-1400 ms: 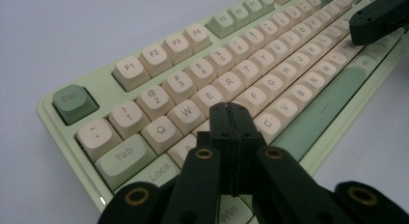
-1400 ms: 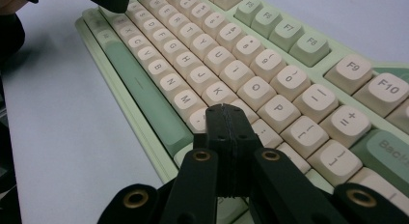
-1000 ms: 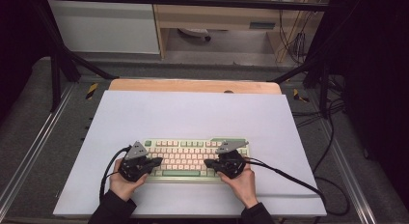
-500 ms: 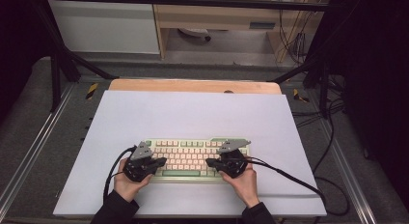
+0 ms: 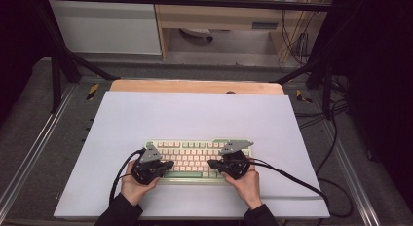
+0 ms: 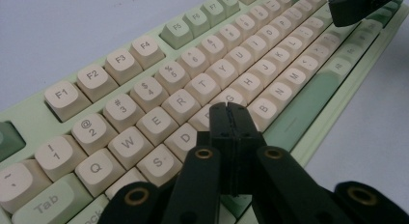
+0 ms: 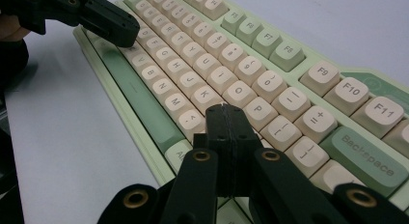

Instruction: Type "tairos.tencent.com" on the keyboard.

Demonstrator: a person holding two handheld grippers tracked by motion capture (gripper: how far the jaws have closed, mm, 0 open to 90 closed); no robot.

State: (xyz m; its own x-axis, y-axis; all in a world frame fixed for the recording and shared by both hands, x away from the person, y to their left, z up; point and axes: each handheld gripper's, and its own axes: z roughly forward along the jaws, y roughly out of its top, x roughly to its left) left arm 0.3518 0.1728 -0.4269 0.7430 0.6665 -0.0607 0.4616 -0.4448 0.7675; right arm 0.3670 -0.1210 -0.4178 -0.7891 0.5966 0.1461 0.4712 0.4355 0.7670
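A pale green keyboard (image 5: 195,155) with cream keys lies near the front of the white table top (image 5: 195,114). My left gripper (image 5: 168,166) hovers over its left half, jaws shut with nothing between them. In the left gripper view its tip (image 6: 227,109) sits just above the F and G keys of the keyboard (image 6: 144,89). My right gripper (image 5: 213,163) is over the right half, also shut and empty. In the right gripper view its tip (image 7: 223,110) is by the L and semicolon keys of the keyboard (image 7: 270,79). The two tips point at each other.
A wooden strip (image 5: 195,86) borders the back of the white top. Black cables (image 5: 292,179) trail from each gripper across the front of the table. Metal frame rails (image 5: 29,148) run along both sides, with cabinets and wiring beyond.
My left gripper has edged a little to the right over the keys. The right gripper has stayed where it was. Both remain shut.
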